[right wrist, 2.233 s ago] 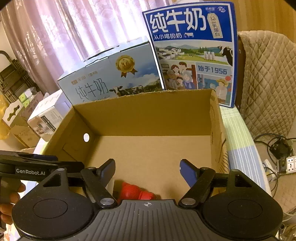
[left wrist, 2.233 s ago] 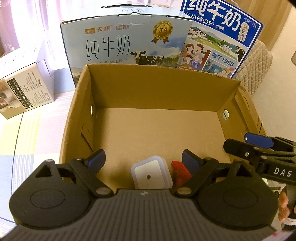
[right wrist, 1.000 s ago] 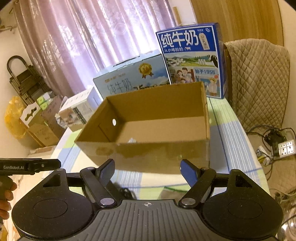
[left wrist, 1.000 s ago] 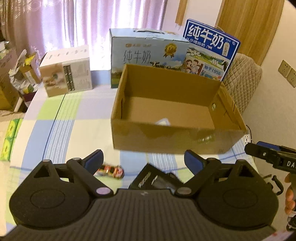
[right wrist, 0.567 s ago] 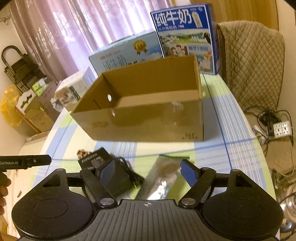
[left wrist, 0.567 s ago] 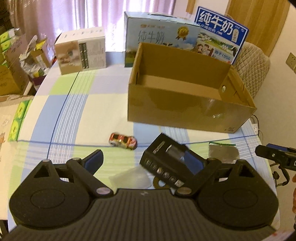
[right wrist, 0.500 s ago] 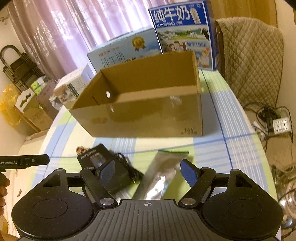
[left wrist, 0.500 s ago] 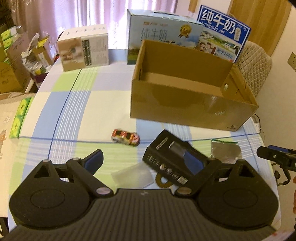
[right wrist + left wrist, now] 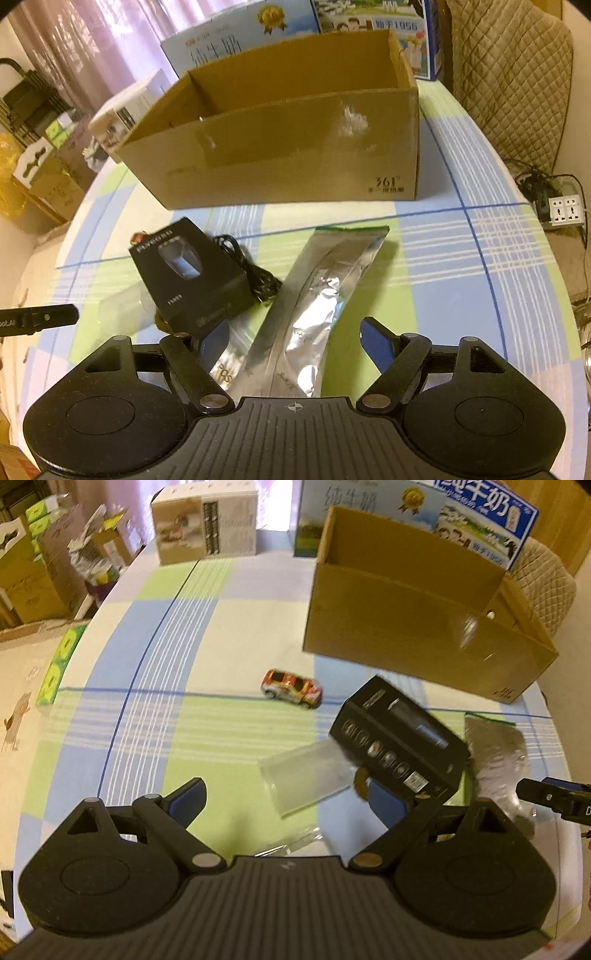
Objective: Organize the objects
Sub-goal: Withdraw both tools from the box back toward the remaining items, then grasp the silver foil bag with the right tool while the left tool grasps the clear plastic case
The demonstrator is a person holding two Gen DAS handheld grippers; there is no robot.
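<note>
Cardboard box (image 9: 295, 147) printed "361°". Black box (image 9: 192, 273) on tablecloth (image 9: 461, 266), text blurred, long axis diagonal, just beside foil pouch (image 9: 317, 306) running toward cardboard box. Left gripper (image 9: 284, 805) and right gripper (image 9: 295, 339) spread wide, empty.

Each tool, left tool (image 9: 286, 801) and right tool (image 9: 295, 339), has a ribbed dark-grey body with a small white crosshair mark, flanked by two round black housings. Black linkage arms with silver pivot pins carry blue-faced fingers (image 9: 376, 341). White lettering marks the side of each.
</note>
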